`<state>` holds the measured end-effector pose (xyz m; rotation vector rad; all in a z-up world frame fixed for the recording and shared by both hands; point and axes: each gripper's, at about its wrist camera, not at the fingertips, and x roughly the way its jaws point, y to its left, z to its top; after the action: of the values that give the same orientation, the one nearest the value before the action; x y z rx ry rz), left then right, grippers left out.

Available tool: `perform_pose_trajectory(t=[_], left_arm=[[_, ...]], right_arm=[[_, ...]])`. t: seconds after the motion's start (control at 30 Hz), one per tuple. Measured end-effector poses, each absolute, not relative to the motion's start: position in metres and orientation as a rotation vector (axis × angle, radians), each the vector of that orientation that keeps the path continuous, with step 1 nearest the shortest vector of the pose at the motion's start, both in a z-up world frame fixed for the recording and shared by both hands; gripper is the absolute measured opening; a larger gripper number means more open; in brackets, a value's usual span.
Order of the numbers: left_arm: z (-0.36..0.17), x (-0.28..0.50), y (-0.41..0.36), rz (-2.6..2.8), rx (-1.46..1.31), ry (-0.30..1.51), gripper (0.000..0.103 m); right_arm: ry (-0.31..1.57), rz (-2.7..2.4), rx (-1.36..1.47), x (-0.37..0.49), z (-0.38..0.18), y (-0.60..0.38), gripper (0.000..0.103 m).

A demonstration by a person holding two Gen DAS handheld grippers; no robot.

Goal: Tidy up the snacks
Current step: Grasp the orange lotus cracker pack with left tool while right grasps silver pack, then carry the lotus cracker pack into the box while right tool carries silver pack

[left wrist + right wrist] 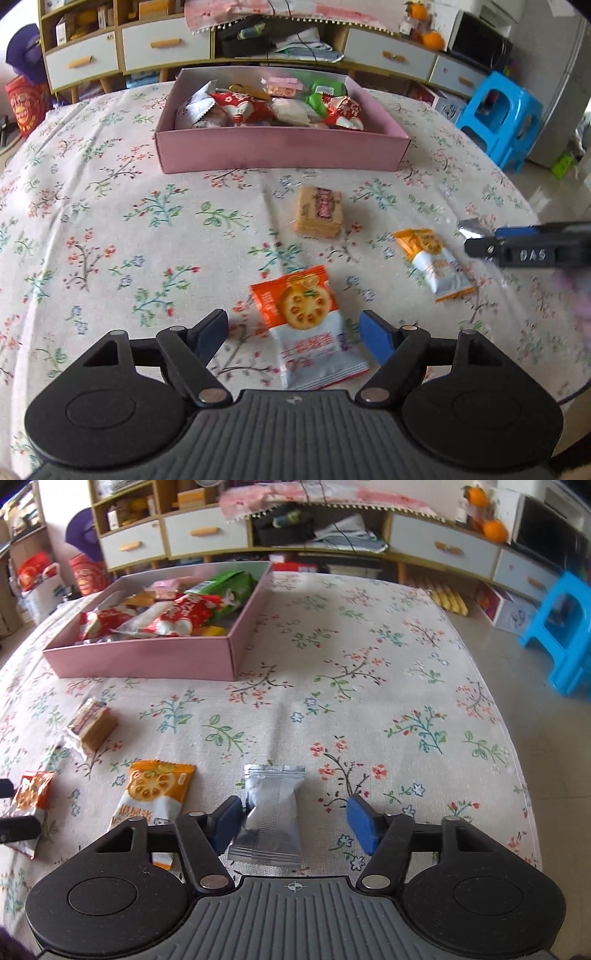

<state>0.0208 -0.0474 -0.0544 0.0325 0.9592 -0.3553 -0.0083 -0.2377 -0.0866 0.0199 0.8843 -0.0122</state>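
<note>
A: What are the two grippers doing?

B: The left gripper (293, 338) is spread, with an orange-and-white cracker packet (308, 326) lying flat on the cloth between its blue pads, neither pad touching it. The packet shows a round, holed biscuit on its orange half. The right gripper (295, 819) is spread too. A plain silver packet (269, 812) lies between its fingers, hard against the left pad (227, 821), while the right pad stands clear.

A: And further out?

B: A second orange cracker packet (155, 794) lies just left of the silver one. Beyond it is a clear-wrapped stack of tan wafers (319, 214). At the far side of the floral tablecloth (110, 221) sits the pink box (280, 149), already piled with red, white and green snack packets.
</note>
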Motion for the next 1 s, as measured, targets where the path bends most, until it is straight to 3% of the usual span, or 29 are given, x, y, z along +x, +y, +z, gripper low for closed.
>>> perform_pose_trajectory(t=[0.2, 0.4, 0.47, 0.53, 0.67, 1.0], left_arm=[[-0.057, 0.022, -0.057, -0.325, 0.042, 0.963, 0.073], [-0.055, 0.021, -0.059, -0.300, 0.114, 0.973, 0.054], [-0.055, 0.022, -0.059, -0.301, 0.132, 0.977, 0.052], [-0.054, 0.022, -0.059, -0.305, 0.140, 0.979, 0.042], [-0.052, 0.024, -0.056, -0.320, 0.111, 0.998, 0.037], [-0.040, 0.034, -0.042, -0.366, -0.002, 1.018, 0.036]], right_arm=[[0.866, 0.021, -0.019, -0.011, -0.086, -0.231, 0.042], [0.877, 0.040, -0.012, -0.010, -0.085, -0.228, 0.030], [0.892, 0.033, -0.011, -0.008, -0.084, -0.227, 0.029], [0.908, 0.027, -0.003, -0.006, -0.082, -0.226, 0.028], [0.934, 0.017, 0.018, -0.005, -0.080, -0.226, 0.027], [1.010, 0.019, 0.173, 0.001, -0.069, -0.228, 0.027]])
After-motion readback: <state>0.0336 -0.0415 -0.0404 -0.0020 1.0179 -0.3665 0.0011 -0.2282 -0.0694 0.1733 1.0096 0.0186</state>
